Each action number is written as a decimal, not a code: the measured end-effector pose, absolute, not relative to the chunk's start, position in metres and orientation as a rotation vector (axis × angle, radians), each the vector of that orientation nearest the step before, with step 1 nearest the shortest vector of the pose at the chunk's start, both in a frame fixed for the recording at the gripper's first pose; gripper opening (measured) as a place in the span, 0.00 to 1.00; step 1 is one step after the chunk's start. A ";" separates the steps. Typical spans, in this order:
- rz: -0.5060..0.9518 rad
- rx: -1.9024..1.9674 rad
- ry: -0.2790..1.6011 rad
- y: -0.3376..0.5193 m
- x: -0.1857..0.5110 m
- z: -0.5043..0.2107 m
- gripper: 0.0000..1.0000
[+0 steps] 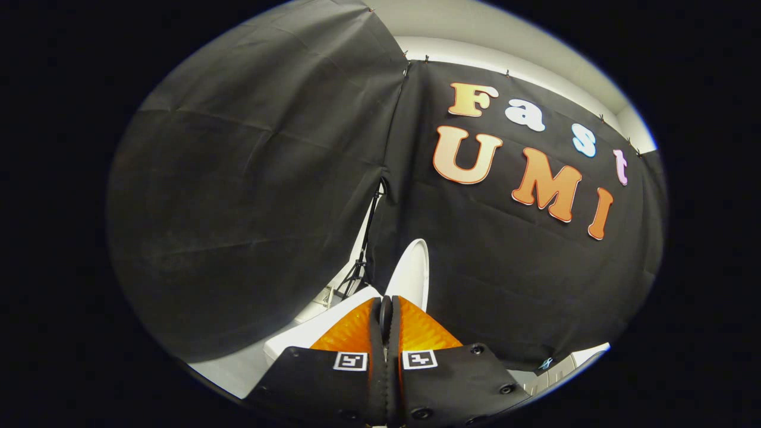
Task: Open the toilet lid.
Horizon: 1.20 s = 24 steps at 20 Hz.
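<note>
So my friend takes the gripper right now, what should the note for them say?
Gripper: jaws pressed together, nothing seen between them.
The white oval plastic toilet lid stands raised, nearly upright, just beyond the fingertips, against the black cloth booth wall. The white toilet tank sits beside it, with a black tripod stand behind.
Done: the lid looks lifted open.
Left: probably just check that it stays up, then draw the gripper back.
</note>
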<state>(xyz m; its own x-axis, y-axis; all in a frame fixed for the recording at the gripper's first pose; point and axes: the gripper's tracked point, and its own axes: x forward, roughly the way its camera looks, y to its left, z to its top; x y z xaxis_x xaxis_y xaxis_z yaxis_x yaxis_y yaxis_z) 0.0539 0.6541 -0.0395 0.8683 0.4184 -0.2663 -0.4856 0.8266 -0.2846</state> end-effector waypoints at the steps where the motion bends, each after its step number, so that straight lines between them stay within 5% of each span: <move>1: 0.488 -0.359 0.199 0.657 0.053 -0.040 0.08; 7: 0.455 -0.373 0.195 0.654 0.054 -0.041 0.10; 11: 0.470 -0.333 0.214 0.653 0.053 -0.042 0.19; 20: 0.510 -0.166 0.213 0.596 0.066 -0.002 0.96; 24: 0.548 -0.145 0.171 0.543 0.066 0.032 0.96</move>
